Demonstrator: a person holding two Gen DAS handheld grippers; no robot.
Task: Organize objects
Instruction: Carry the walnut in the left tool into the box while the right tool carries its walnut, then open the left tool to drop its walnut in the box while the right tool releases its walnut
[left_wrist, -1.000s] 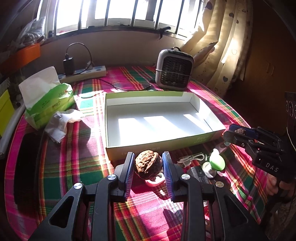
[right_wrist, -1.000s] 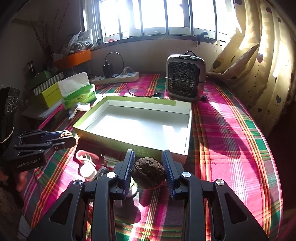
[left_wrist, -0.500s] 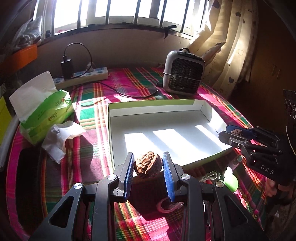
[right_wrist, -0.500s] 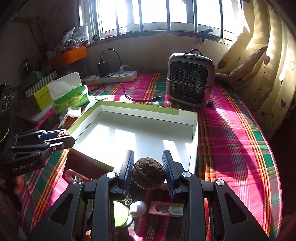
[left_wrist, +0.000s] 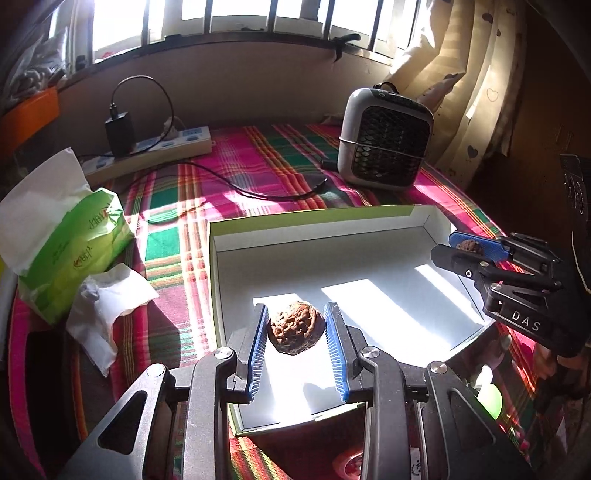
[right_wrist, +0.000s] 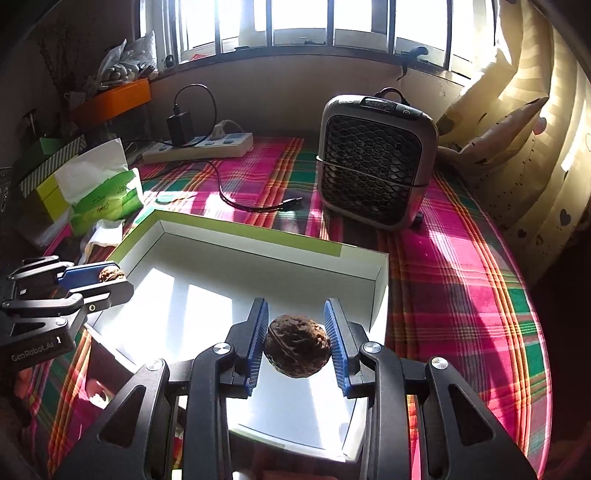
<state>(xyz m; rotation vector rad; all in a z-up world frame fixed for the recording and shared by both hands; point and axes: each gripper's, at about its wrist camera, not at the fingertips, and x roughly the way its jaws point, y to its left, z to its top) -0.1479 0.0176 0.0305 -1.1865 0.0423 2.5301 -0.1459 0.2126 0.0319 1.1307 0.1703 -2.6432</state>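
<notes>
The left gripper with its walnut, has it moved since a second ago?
Yes. The left gripper carried its walnut forward, from before the box's near wall to over the box floor.

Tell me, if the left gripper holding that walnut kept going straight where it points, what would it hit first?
Probably the white floor of the open box: the left gripper, shut on its walnut, angles down over it. Depth is hard to judge.

Harsh backlight from blown-out window (left_wrist: 229, 22), barred shadows, dark fisheye corners.

Tray (left_wrist: 424, 218) floor lies bare (fan (left_wrist: 386, 142) stands behind it).
</notes>
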